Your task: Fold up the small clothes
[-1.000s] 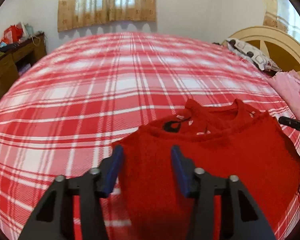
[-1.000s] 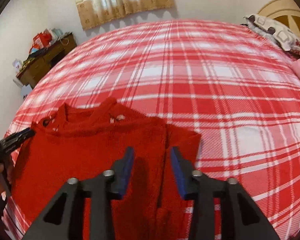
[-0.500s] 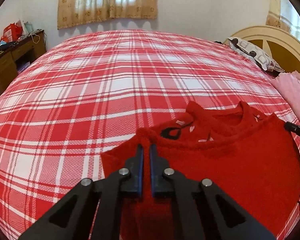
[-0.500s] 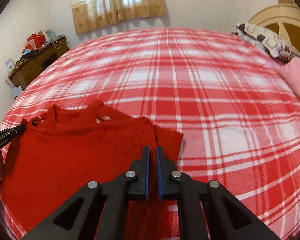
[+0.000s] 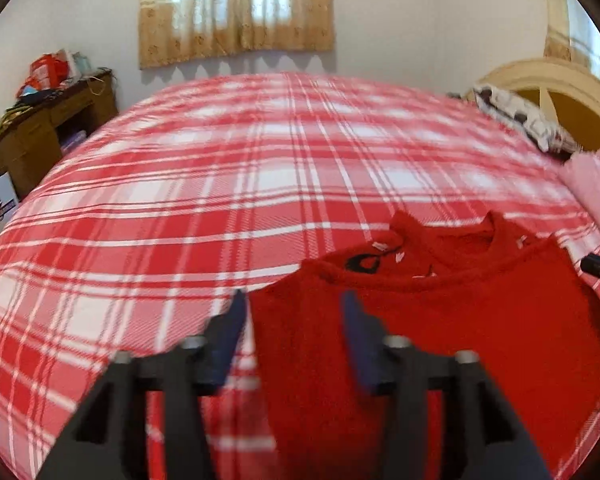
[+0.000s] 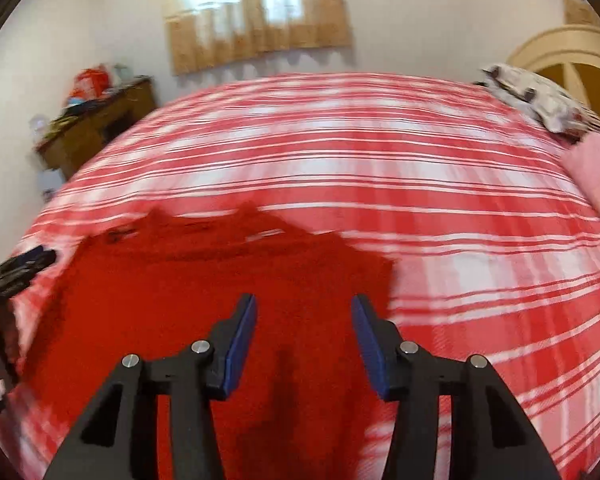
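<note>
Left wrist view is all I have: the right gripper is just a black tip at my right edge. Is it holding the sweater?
Observer: No. The right gripper is open. Its jaws have just been opening, and the red sweater lies below them, not pinched.
Operator: Where over the sweater?
Observer: Over its right part. The right-hand pad sits near the sweater's edge, with the plaid sheet beyond.
Operator: Any fold visible there?
Observer: A dark crease runs down the fabric under the gap, but the picture is blurred, so I can't say more.
</note>
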`<state>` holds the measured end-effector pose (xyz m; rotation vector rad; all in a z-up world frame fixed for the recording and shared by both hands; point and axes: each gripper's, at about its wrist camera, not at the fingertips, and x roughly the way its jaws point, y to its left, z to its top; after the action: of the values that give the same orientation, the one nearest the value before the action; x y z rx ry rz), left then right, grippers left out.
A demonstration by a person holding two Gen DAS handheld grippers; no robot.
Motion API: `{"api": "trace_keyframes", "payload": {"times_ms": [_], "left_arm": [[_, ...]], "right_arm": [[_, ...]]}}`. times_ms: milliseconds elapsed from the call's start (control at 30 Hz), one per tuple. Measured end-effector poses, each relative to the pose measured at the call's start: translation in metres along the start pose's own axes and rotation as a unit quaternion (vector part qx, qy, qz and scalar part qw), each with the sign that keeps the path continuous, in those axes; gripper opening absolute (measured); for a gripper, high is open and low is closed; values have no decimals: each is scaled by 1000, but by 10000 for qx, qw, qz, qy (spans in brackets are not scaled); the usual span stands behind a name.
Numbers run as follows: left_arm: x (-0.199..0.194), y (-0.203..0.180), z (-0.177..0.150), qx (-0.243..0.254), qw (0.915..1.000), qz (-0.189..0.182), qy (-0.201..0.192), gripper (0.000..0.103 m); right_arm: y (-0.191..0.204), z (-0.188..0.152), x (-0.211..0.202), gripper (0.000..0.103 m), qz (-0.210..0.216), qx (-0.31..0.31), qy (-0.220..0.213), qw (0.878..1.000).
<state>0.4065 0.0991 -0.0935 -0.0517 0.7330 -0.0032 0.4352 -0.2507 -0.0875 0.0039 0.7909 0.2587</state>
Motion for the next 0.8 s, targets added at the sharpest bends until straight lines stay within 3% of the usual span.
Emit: {"api": "trace_keyframes", "payload": {"times_ms": [33,100,200,267,367,533,700,800], "left_arm": [[-9,1,-6,-18,10000,31,-93,71],[-18,1,-16,31,9999,-26,-138,72],[-28,-8,-42,239,9996,-133,-31,73],[-21,-16,-50,455,9989,-42,114,74],[-7,-23,-52,595,9979,103,218,77],[-8,-15,-50,389,9989,3,249,82],[-29,2,-60,341,9993,9,127,94],[-36,27,-67,111,9999,69,97,96]], "right_arm": [[13,-6,-4,51,198,-136,41,9997],[42,-23,-5,51,470,-548,203,9972],[65,-45,10,51,299,-905,561,9939],[60,-53,23,51,191,-690,677,9951],[52,-53,26,51,242,-474,606,9967],[65,-53,11,55,53,-545,660,9963],[101,-69,-6,58,125,-978,513,9938],[132,-77,-17,58,266,-1336,356,9900]]}}
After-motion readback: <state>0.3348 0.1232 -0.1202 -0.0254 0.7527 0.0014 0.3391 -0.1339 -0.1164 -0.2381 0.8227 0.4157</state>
